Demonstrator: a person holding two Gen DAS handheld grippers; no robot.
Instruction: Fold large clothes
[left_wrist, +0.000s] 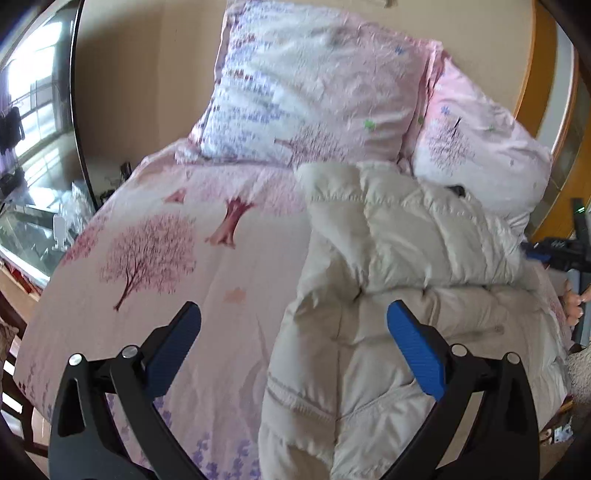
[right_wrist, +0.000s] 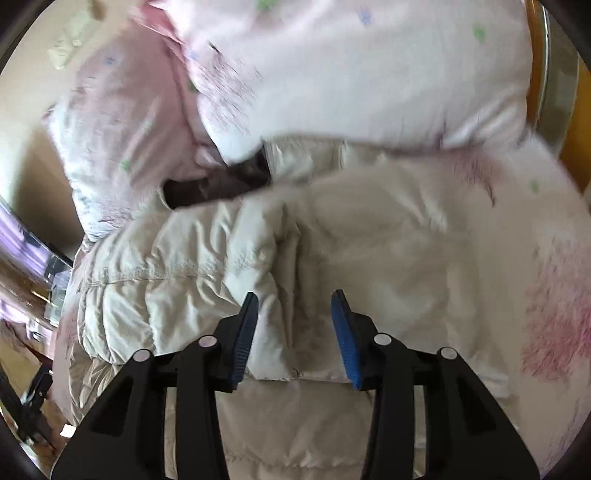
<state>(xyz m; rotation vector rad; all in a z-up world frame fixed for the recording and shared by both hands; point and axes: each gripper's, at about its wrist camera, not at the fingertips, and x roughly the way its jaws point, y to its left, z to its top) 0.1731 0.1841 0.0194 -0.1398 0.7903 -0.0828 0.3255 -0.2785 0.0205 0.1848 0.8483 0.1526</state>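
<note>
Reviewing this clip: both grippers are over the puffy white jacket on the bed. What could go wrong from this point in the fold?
1. The puffy jacket is bulky and slick-looking; the sleeve part already laid across it may spring back open.
2. The right gripper stands open above a thick fold, so a pinch might catch only the top layer.
3. The jacket lies against the pillow, and the pink duvet under it could get grabbed along with it by the wide-open left gripper.

You see two pink floral pillows (left_wrist: 314, 85) propped at bed's head edge; tree-print duvet (left_wrist: 177, 258) covers bed; window (left_wrist: 33, 85) at left.
</note>
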